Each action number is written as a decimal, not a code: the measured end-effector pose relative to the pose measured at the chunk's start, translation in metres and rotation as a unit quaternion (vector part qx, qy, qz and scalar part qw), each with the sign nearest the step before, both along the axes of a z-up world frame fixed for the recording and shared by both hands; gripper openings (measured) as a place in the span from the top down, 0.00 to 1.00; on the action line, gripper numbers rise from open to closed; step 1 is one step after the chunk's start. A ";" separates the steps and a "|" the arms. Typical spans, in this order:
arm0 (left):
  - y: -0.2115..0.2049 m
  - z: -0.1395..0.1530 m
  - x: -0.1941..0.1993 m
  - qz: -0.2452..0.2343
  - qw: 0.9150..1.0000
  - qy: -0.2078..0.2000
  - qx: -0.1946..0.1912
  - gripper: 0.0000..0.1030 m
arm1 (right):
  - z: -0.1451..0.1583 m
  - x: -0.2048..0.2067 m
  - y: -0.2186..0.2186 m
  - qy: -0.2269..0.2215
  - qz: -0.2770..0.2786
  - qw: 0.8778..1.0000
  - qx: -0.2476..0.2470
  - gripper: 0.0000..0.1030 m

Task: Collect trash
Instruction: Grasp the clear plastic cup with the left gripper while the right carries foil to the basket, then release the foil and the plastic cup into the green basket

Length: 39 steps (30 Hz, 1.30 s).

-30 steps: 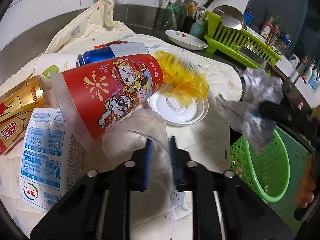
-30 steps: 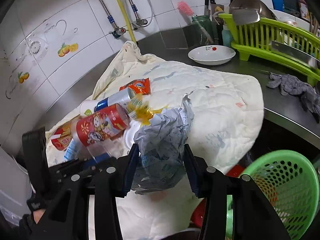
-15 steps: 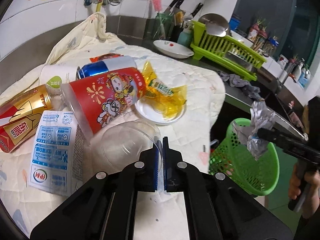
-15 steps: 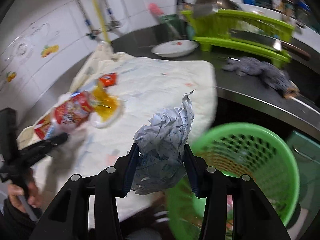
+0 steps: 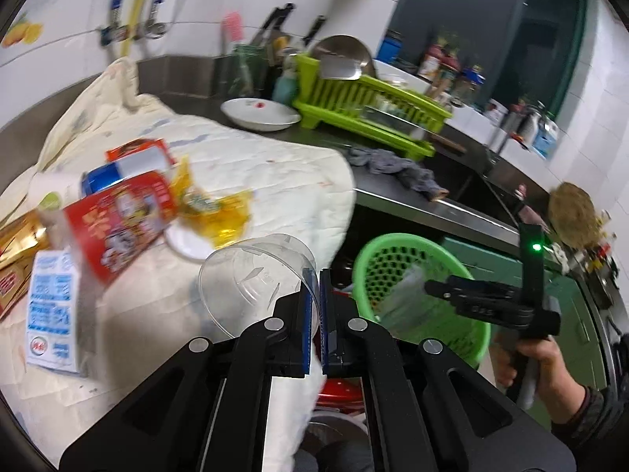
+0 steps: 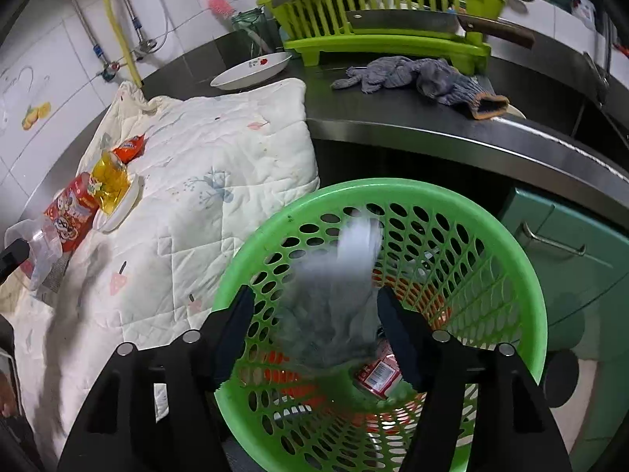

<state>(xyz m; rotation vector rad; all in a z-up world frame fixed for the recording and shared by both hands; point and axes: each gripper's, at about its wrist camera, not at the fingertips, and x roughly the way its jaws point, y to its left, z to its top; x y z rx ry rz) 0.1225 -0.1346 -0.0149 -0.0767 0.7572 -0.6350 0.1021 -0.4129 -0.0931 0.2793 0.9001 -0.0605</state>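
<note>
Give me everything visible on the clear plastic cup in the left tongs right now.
The clear plastic cup is transparent, thin-walled and looks empty, with a faint moulded ring near its mouth. It lies tilted on its side, lifted above the white quilted cloth, its wide round opening facing the camera and to the left. The left tongs are shut on its rim wall, one blue pad inside, one outside. Nothing else seems to touch it; the red printed paper cup lies behind it.

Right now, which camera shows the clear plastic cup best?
The left wrist view: the clear plastic cup sits large and central, its rim pinched in the shut left claw. In the right wrist view it is only a small pale shape at the far left edge.
</note>
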 end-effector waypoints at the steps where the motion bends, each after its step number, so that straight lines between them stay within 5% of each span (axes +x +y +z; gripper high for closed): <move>1: -0.005 0.001 -0.001 -0.006 1.000 -0.001 0.000 0.98 | 0.001 -0.001 -0.001 -0.001 -0.002 1.000 0.000 0.37; 13: -0.093 -0.007 -0.011 -0.102 0.995 0.025 -0.004 0.98 | 0.029 -0.045 -0.025 -0.035 -0.022 0.999 -0.033 0.35; 27: -0.176 -0.043 -0.019 -0.161 0.984 0.062 0.045 0.95 | 0.037 -0.083 -0.060 -0.050 -0.065 0.995 -0.053 0.34; 30: -0.183 -0.049 -0.022 -0.168 0.982 0.068 0.054 0.81 | 0.035 -0.087 -0.065 -0.050 -0.070 0.995 -0.045 0.34; 32: -0.185 -0.052 -0.025 -0.169 0.982 0.066 0.058 0.62 | 0.034 -0.088 -0.065 -0.050 -0.071 0.995 -0.042 0.34; 39: -0.178 -0.050 -0.030 -0.173 0.981 0.061 0.060 0.60 | 0.035 -0.087 -0.059 -0.054 -0.064 0.996 -0.040 0.34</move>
